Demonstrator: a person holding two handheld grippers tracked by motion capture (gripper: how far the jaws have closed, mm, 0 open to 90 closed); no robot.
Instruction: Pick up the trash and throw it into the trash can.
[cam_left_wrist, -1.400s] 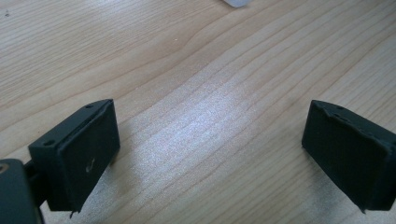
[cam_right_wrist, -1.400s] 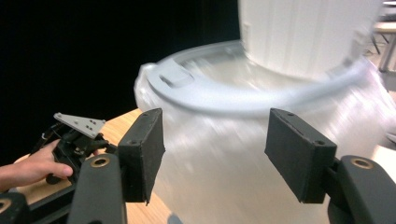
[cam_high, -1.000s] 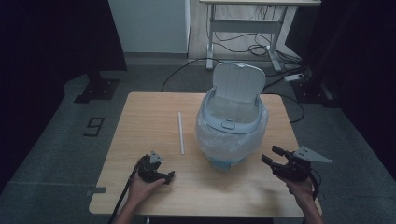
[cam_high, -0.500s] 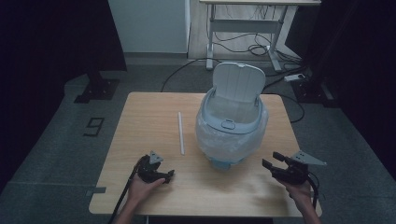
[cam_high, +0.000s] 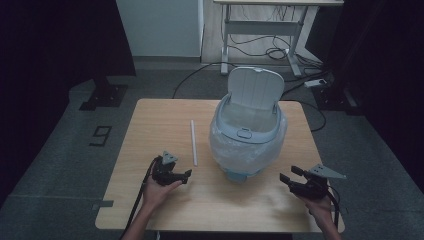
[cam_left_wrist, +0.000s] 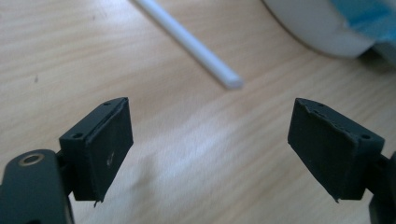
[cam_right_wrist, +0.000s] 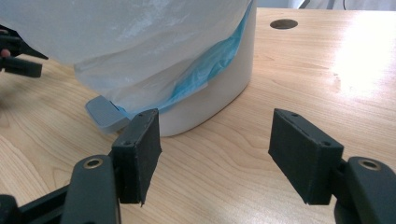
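Both grippers are released: the left gripper (cam_high: 186, 175) near the straw (cam_high: 193, 142), the right gripper (cam_high: 289, 176) beside the bin (cam_high: 248, 131).

We have bare table (cam_high: 150, 125) left of the rod (cam_high: 193, 142) and along the near edge. The bin (cam_high: 248, 135) blocks the middle between our grippers; its raised lid (cam_high: 255, 87) bars the far side.
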